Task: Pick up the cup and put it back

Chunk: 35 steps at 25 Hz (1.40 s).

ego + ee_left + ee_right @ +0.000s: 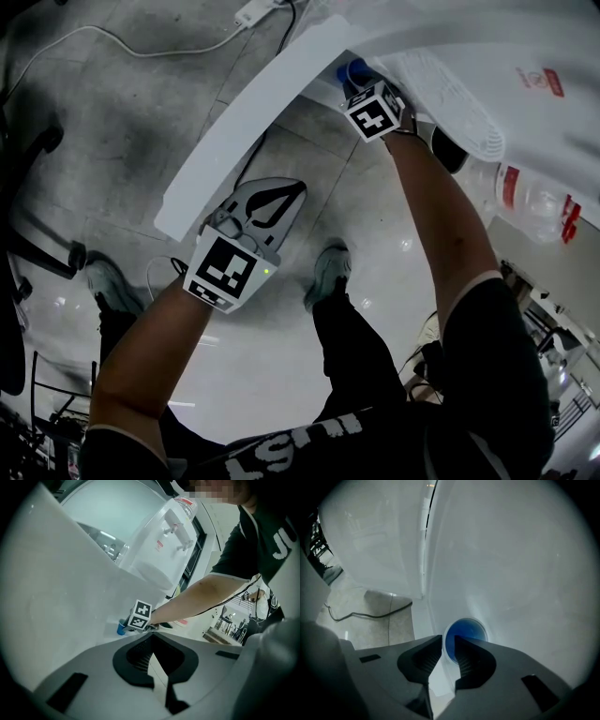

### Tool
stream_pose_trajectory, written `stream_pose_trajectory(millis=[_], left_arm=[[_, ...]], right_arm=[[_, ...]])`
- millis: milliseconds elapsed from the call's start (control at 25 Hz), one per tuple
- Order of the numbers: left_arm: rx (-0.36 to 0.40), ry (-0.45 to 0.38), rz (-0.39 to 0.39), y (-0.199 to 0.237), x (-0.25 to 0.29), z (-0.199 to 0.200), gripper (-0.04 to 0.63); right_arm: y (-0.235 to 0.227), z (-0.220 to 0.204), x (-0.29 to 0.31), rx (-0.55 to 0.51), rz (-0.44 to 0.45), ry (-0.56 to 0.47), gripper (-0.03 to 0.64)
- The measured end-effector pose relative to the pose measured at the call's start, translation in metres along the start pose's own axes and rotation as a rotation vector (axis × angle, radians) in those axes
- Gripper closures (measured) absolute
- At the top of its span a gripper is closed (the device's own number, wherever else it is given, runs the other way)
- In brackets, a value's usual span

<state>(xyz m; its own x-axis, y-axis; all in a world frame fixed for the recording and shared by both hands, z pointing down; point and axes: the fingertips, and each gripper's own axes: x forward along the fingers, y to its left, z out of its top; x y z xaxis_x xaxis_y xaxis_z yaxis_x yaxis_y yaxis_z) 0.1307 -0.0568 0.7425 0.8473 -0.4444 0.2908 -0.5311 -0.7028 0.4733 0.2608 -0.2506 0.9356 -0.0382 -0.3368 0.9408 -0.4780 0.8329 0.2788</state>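
A small blue cup [349, 69] stands near the edge of a white table [239, 131]. My right gripper [354, 82] is at the cup. In the right gripper view the cup [465, 631] shows its blue inside, and the right gripper [447, 647] straddles its near rim, one jaw outside and one inside, with a sliver of space at the inner pad; it is open. My left gripper [296, 190] hangs below the table edge over the floor, shut and holding nothing. From the left gripper view [151, 657] the cup [121, 628] sits beside the right gripper's marker cube.
A water dispenser [161, 545] with a clear bottle [530, 199] stands beyond the table. A cable [141, 47] lies on the tiled floor. The person's shoes [328, 272] stand below, and a chair base [37, 246] is at the left.
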Motion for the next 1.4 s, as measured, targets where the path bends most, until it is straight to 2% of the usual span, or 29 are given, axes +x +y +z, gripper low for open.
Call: stream_pose_trajectory(millis=[80, 240, 480, 600, 680, 840, 920, 1080, 1200, 1400], left_arm=[[0.001, -0.002, 0.002, 0.0, -0.002, 0.0, 0.588], [-0.003, -0.007, 0.001, -0.004, -0.006, 0.001, 0.588], [0.072, -0.011, -0.049, -0.023, -0.023, 0.002, 0.588], [0.078, -0.007, -0.053, -0.042, -0.044, 0.017, 0.588], [0.088, -0.007, -0.058, -0.057, -0.062, 0.035, 0.588], [0.111, -0.024, -0.06, -0.083, -0.101, 0.082, 0.588], [0.103, -0.035, -0.047, -0.096, -0.123, 0.111, 0.588], [0.101, -0.052, -0.044, -0.135, -0.169, 0.182, 0.588], [0.129, -0.081, -0.043, -0.161, -0.206, 0.248, 0.588], [0.187, -0.121, -0.017, -0.194, -0.269, 0.355, 0.588]], right_arm=[[0.003, 0.0, 0.0, -0.003, 0.003, 0.002, 0.467], [0.005, 0.003, -0.008, -0.002, -0.027, -0.016, 0.427], [0.012, 0.013, -0.049, 0.043, -0.079, -0.076, 0.42], [0.036, 0.016, -0.087, 0.082, -0.041, -0.098, 0.423], [0.056, 0.016, -0.121, 0.128, -0.012, -0.112, 0.452], [0.093, 0.019, -0.206, 0.268, 0.037, -0.165, 0.531], [0.117, 0.023, -0.256, 0.34, 0.101, -0.205, 0.553], [0.154, 0.031, -0.37, 0.387, 0.217, -0.234, 0.575], [0.156, 0.059, -0.455, 0.4, 0.263, -0.309, 0.582], [0.132, 0.123, -0.588, 0.466, 0.306, -0.461, 0.583]])
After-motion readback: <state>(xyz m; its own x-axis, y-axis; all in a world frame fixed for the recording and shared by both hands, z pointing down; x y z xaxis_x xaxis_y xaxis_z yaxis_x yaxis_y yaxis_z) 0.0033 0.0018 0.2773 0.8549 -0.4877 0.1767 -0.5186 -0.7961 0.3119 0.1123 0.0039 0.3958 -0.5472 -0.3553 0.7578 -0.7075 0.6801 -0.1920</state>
